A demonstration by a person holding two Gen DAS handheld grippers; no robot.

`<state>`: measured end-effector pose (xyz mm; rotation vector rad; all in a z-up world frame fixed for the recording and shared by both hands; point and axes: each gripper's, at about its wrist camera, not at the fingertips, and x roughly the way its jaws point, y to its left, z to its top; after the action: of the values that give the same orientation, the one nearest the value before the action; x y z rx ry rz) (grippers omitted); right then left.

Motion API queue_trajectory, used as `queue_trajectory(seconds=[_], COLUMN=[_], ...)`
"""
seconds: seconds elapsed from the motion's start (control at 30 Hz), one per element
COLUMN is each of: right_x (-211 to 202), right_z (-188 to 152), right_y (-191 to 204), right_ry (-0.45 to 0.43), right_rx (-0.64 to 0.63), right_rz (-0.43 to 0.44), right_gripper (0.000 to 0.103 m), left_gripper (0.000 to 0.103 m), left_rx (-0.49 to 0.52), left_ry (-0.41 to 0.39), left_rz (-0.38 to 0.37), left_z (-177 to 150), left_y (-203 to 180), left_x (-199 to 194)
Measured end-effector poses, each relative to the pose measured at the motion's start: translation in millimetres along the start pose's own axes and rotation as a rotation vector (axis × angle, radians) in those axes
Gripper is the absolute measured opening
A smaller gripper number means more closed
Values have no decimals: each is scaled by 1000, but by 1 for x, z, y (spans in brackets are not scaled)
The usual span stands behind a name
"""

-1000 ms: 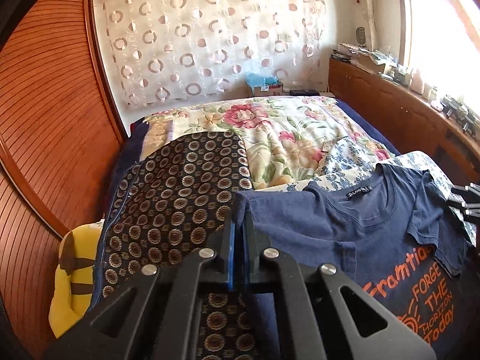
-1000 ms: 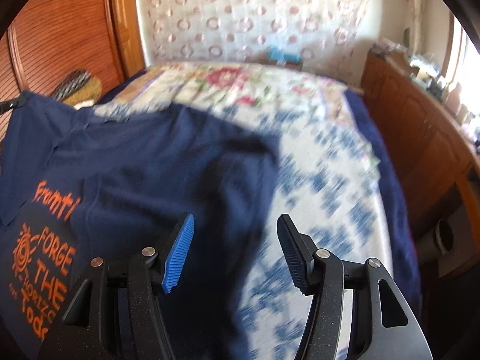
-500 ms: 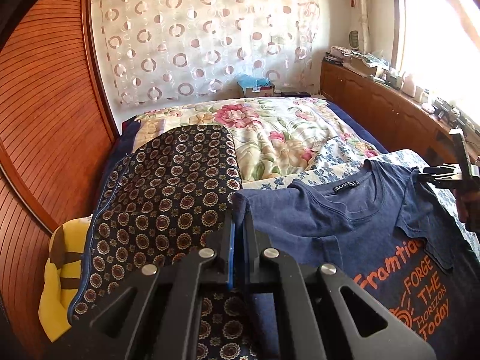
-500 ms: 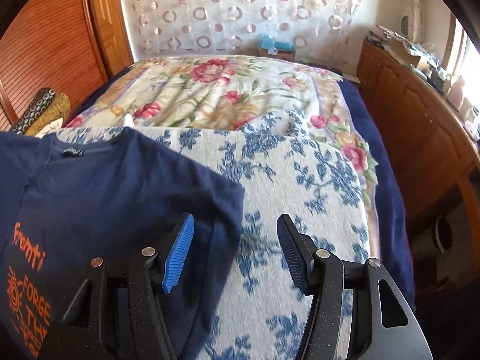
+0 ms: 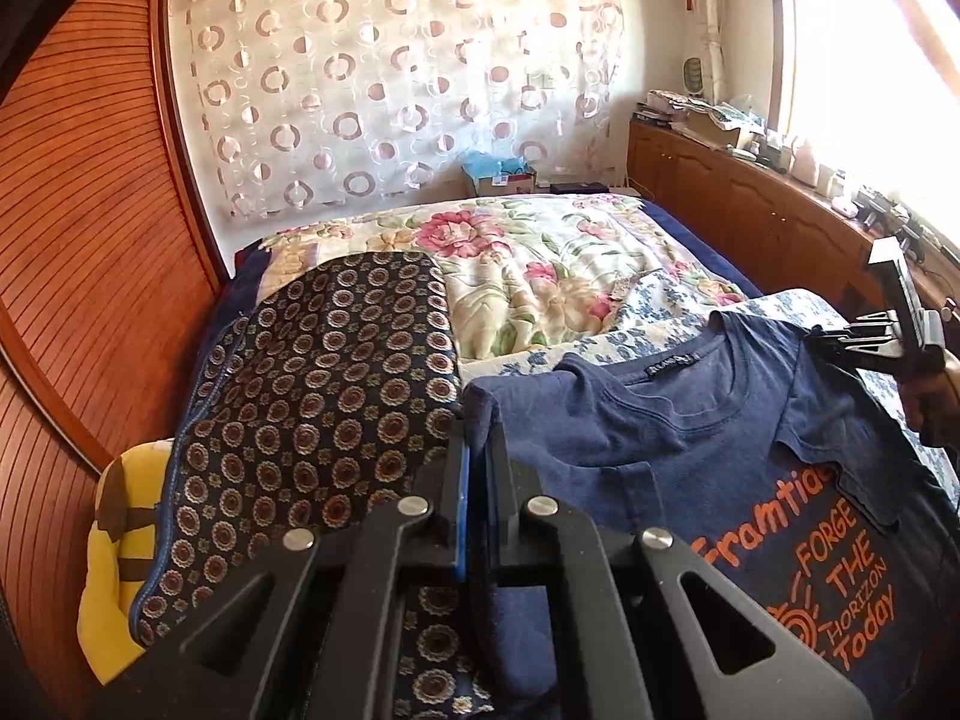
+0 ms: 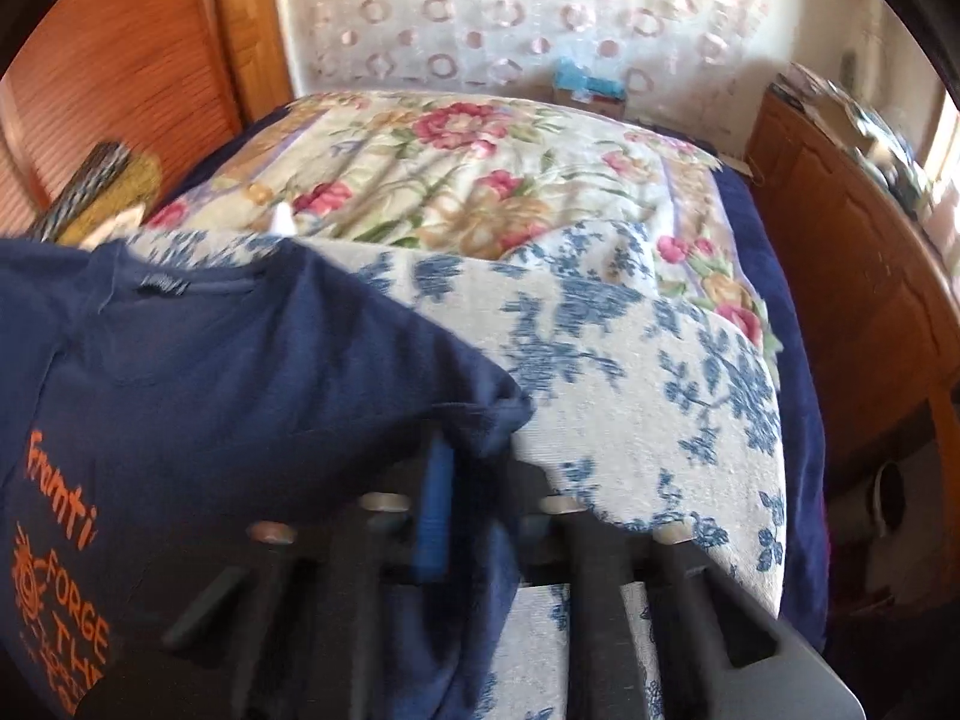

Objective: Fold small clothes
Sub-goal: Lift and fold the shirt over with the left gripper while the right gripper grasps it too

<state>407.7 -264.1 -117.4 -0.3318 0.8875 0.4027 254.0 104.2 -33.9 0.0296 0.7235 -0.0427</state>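
While spread on the bed: navy T-shirt, each sleeve clamped in a claw.

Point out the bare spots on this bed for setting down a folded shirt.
Free: the floral quilt between the curtain and the navy T-shirt, and the blue-flowered cover right of the shirt. Crowded: the left edge, with the patterned cushion and yellow toy.

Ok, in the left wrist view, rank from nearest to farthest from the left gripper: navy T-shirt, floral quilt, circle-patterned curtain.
From the left gripper:
1. Navy T-shirt, its edge pinched between the jaws.
2. Floral quilt, mid-bed beyond the shirt.
3. Circle-patterned curtain, on the far wall.
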Motion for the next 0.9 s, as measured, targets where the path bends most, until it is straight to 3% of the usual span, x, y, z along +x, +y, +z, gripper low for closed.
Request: queue_trajectory(seconds=[0.07,0.4,0.67,0.9], right_x=[-4,-87,-146,-190], right_z=[-1,-5,-52,-121], right_y=[10,29,53,52], right_ry=[-6,-202,-270,-317], right_rx=[-29,-3,-37,56], right_rz=[-5,7,21,20], right_gripper=[5,4,4,3], left_gripper=[2,2,2,2], left_rx=[6,43,31,-40], left_ry=[-6,-78,-85,-83], left_rz=[-6,-61,-67,-86], left_z=[-1,-23,-67,-124], left_y=[-4,-35,-37,-35], left_x=[-4,-63,-109,-147])
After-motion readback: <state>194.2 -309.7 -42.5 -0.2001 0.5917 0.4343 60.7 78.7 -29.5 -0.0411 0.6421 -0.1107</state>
